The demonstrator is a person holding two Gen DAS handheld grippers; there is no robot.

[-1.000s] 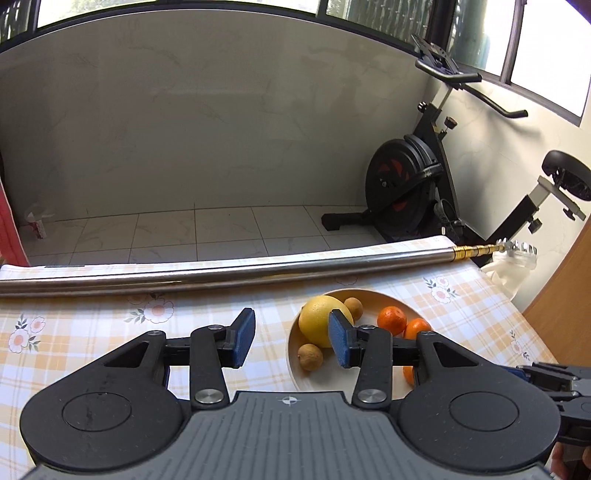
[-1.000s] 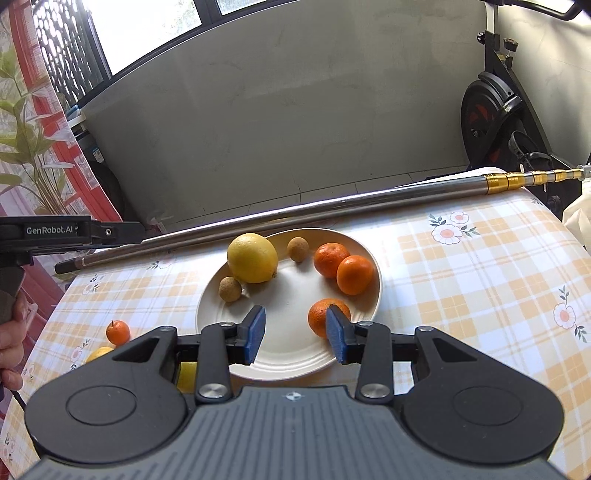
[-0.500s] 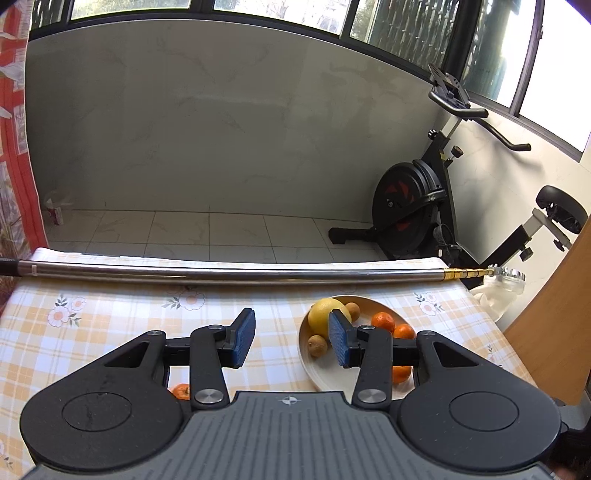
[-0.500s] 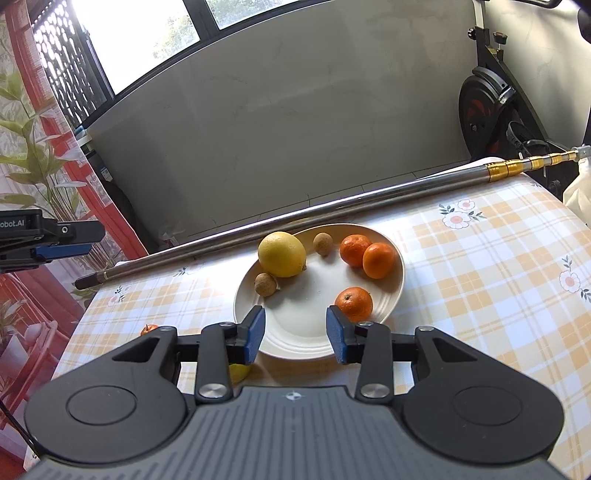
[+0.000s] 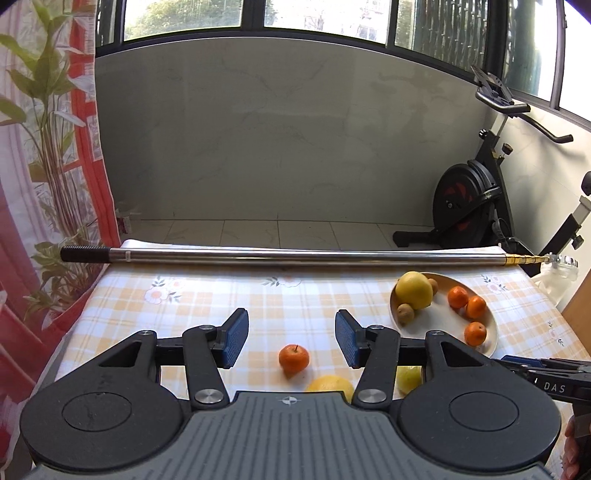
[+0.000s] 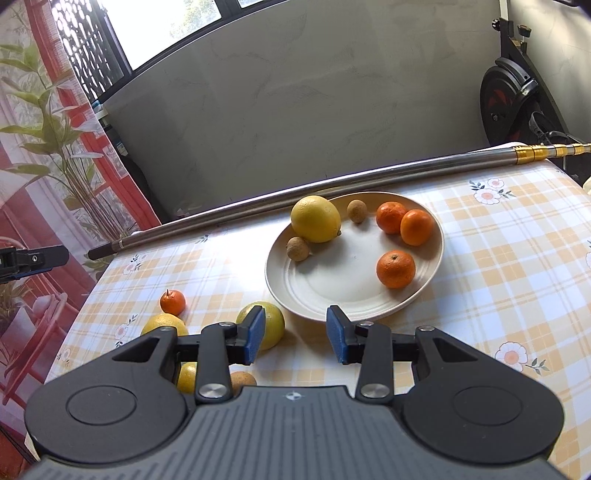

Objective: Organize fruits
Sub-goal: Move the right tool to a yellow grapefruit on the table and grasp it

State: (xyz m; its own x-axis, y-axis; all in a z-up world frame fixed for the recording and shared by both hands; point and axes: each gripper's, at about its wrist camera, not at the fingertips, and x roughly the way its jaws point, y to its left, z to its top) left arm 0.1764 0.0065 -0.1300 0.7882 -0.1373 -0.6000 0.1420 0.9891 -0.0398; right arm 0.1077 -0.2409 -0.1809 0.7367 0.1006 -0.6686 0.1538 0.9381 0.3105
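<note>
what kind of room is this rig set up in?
Probably an enclosed balcony or sunroom in a home. A band of windows runs above a low tiled wall, an exercise bike stands on the tile floor, and the fruit plate sits on a table with a checked floral tablecloth.

Six fruits are held in the plate (image 6: pixel 369 295) on the worktop (image 6: pixel 498 280); loose fruits (image 6: pixel 172 301) lie left of it; a pole (image 6: pixel 332 181) lies behind.

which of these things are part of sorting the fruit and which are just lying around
Job: plate holding lemon, tangerines; loose small tangerine, yellow citrus on the tablecloth; both open grippers.
Lying about: metal pole, exercise bike.
</note>
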